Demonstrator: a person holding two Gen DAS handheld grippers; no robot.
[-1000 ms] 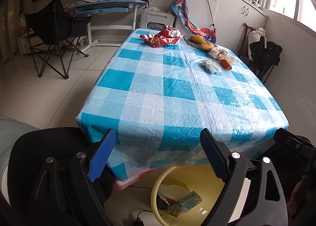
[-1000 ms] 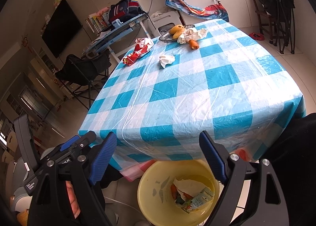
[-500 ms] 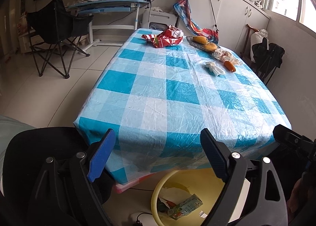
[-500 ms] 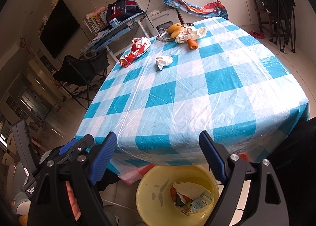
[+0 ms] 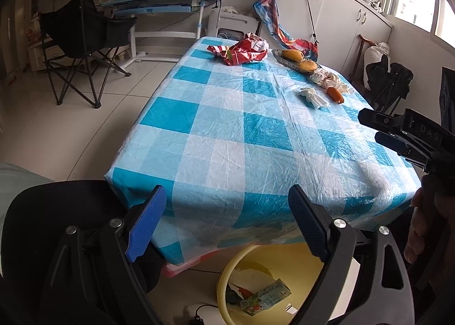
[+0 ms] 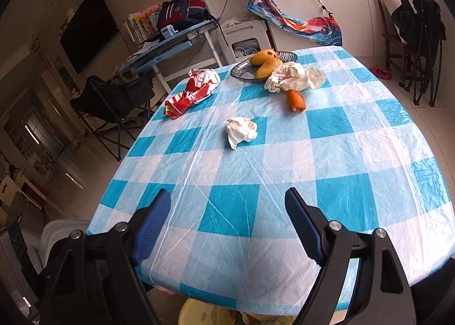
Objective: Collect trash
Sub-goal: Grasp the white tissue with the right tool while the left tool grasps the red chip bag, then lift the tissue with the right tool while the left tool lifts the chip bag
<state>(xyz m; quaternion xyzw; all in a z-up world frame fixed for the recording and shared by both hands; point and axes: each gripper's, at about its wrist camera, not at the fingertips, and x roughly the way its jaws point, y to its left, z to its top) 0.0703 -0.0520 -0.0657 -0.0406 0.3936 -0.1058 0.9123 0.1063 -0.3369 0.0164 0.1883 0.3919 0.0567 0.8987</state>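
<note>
Both claws, your left gripper (image 5: 227,211) and right gripper (image 6: 227,211), were released and empty; some trash lay in the yellow bin (image 5: 227,268), while crumpled tissue (image 6: 241,131) and red wrapper (image 6: 193,89) remained.

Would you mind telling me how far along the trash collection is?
Done: a carton and scraps lie in the yellow bin. In hand: nothing; the left gripper and right gripper are open and empty. Left on the table: white tissue, red wrapper, crumpled paper, orange scrap.
</note>
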